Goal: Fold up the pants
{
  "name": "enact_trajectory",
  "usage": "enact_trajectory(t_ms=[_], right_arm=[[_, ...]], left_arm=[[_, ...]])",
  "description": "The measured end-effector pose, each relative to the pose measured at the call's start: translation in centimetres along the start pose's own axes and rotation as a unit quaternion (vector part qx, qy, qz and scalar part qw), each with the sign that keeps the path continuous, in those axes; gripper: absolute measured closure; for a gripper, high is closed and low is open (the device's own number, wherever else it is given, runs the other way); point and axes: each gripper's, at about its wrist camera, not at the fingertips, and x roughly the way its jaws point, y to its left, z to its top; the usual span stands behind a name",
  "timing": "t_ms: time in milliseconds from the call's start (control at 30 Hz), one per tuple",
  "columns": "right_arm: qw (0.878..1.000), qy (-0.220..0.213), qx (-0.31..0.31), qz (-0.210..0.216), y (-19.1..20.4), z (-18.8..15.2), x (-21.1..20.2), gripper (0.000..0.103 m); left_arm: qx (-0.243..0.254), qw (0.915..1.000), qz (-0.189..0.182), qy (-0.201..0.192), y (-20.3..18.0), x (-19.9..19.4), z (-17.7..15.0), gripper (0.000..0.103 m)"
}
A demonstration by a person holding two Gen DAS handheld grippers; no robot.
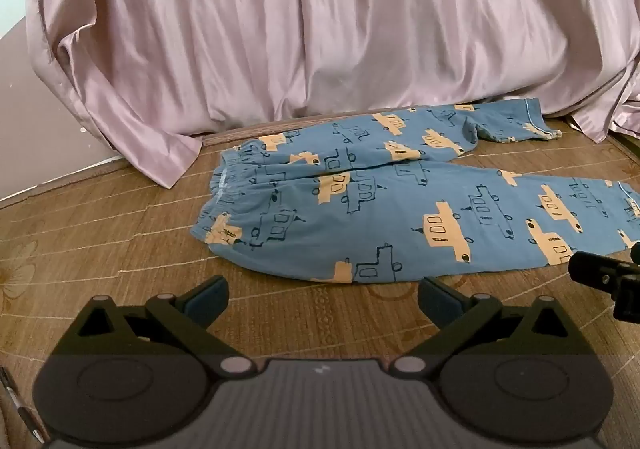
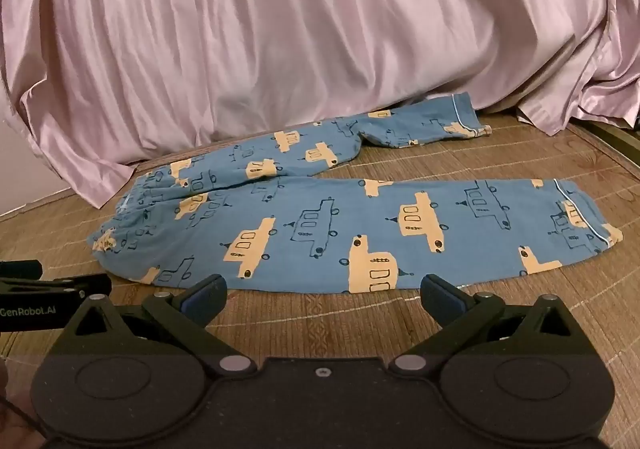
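Blue pants (image 1: 400, 205) printed with yellow and outlined cars lie spread on a woven brown mat (image 1: 100, 233), waistband to the left, legs running right. The far leg bends back toward the pink sheet. In the right wrist view the same pants (image 2: 340, 225) fill the middle, the near leg's cuff at the right. My left gripper (image 1: 322, 299) is open, hovering just short of the pants' near edge. My right gripper (image 2: 323, 295) is open too, close to the near leg's edge. Neither holds anything. Part of the right gripper (image 1: 608, 277) shows at the left view's right edge.
A pink satin sheet (image 1: 320, 29) hangs as a backdrop behind the pants and bunches onto the mat (image 2: 520, 309) at both sides. A pen (image 1: 20, 405) lies at the lower left. The left gripper's body (image 2: 40, 297) shows at the right view's left edge.
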Motion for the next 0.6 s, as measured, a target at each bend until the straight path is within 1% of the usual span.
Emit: enact_trajectory(t_ms=[600], right_arm=[[1.0, 0.002, 0.004, 0.002, -0.2, -0.04, 0.13, 0.0]], left_arm=[[-0.001, 1.0, -0.001, 0.0, 0.01, 0.0, 0.0, 0.0]])
